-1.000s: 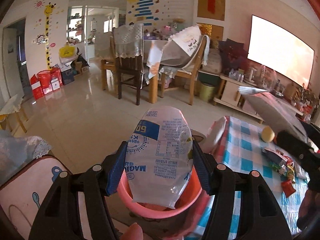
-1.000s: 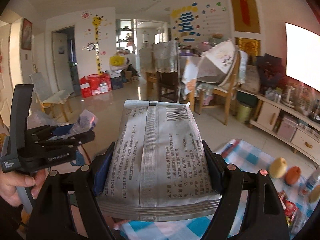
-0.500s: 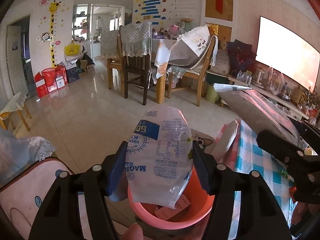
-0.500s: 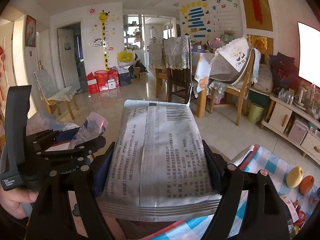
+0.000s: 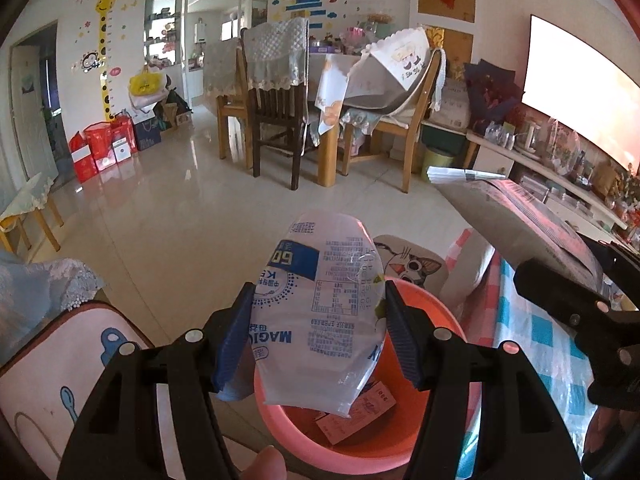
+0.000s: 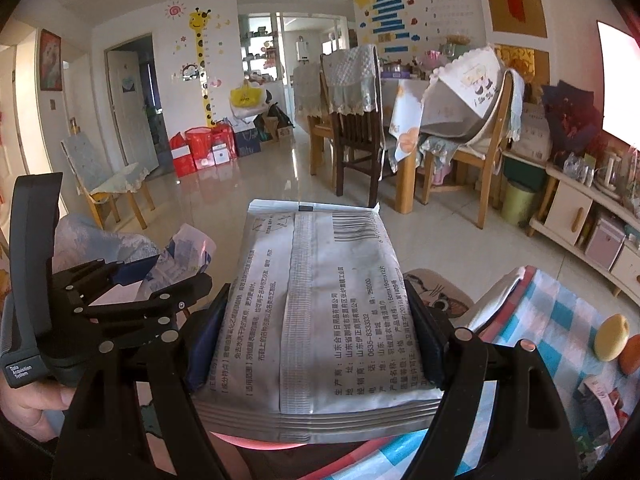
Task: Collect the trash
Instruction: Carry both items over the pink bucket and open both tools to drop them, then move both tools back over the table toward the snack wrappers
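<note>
The clear milk pouch (image 5: 320, 312) is pinched in the left gripper (image 5: 318, 334) jaws directly above the pink bin (image 5: 448, 320), positioned for release. The grey packet (image 6: 316, 320) is clamped in the right gripper (image 6: 316, 340) beside the bin, awaiting disposal.

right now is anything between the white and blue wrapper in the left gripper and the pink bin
Nothing visible. The left gripper holds the white and blue wrapper right over the open pink bin, which only has scraps of paper at its bottom.
</note>
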The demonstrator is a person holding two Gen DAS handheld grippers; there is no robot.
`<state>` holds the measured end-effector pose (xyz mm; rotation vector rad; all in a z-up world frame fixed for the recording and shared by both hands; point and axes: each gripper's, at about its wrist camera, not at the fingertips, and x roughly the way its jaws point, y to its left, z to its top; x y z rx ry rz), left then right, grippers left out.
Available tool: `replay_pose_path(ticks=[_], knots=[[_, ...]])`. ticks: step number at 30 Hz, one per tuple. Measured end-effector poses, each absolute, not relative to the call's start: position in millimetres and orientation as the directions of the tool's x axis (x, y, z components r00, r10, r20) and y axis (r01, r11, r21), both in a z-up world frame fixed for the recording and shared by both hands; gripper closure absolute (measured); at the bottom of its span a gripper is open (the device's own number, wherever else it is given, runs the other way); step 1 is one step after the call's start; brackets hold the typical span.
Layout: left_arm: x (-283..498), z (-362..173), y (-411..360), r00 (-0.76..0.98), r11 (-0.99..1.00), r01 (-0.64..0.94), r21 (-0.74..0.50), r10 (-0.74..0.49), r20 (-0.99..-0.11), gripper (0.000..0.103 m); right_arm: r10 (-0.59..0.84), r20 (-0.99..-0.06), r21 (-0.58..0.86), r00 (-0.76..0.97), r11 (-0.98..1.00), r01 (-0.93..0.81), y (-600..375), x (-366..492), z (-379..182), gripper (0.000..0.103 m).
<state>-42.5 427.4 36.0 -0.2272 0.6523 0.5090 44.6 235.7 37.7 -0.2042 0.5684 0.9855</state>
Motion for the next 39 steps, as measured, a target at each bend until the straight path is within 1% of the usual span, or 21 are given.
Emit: replay_pose_path(ticks=[10, 14, 15, 16, 20, 23, 26, 29, 35, 37, 39], knots=[[-29, 2, 437, 0.635, 0.84, -0.542, -0.03, 0.387, -0.668, 0.04, 0.731, -0.568, 0.113, 0.377, 0.524, -0.844, 253, 57, 8, 0.023], [-19, -16, 441, 0.609, 0.832, -0.554, -0.026, 0.384, -0.694, 0.04, 0.722, -0.596, 0.127, 0.353, 0.518, -0.846, 260, 67, -9, 0.022], [-17, -21, 442, 0.601, 0.829, -0.558, -0.026, 0.382, -0.702, 0.04, 0.719, -0.603, 0.132, 0.347, 0.518, -0.845, 261, 70, -13, 0.021], [-15, -28, 444, 0.591, 0.827, -0.562, -0.029, 0.377, -0.714, 0.04, 0.714, -0.611, 0.136, 0.342, 0.521, -0.843, 263, 73, -18, 0.015], [-10, -48, 450, 0.564, 0.82, -0.571, -0.042, 0.355, -0.746, 0.039, 0.696, -0.635, 0.163, 0.335, 0.544, -0.823, 264, 84, -33, 0.012], [-10, -56, 453, 0.557, 0.815, -0.578, -0.046, 0.353, -0.752, 0.035, 0.693, -0.635, 0.17, 0.34, 0.555, -0.815, 259, 87, -36, 0.011], [-8, -58, 452, 0.562, 0.819, -0.571, -0.053, 0.342, -0.753, 0.035, 0.693, -0.631, 0.174, 0.349, 0.564, -0.807, 254, 89, -36, 0.011], [-6, -55, 450, 0.565, 0.823, -0.566, -0.047, 0.346, -0.749, 0.029, 0.697, -0.624, 0.178, 0.353, 0.568, -0.804, 245, 90, -34, 0.011], [-8, -32, 430, 0.588, 0.831, -0.555, -0.026, 0.37, -0.719, 0.027, 0.701, -0.6, 0.206, 0.385, 0.601, -0.772, 202, 94, -20, 0.01], [-10, -23, 416, 0.607, 0.841, -0.541, -0.018, 0.375, -0.701, 0.018, 0.687, -0.592, 0.208, 0.421, 0.635, -0.744, 175, 96, -15, 0.008], [-11, -18, 399, 0.619, 0.855, -0.519, -0.008, 0.37, -0.693, 0.016, 0.674, -0.586, 0.216, 0.449, 0.664, -0.716, 146, 94, -13, 0.008]])
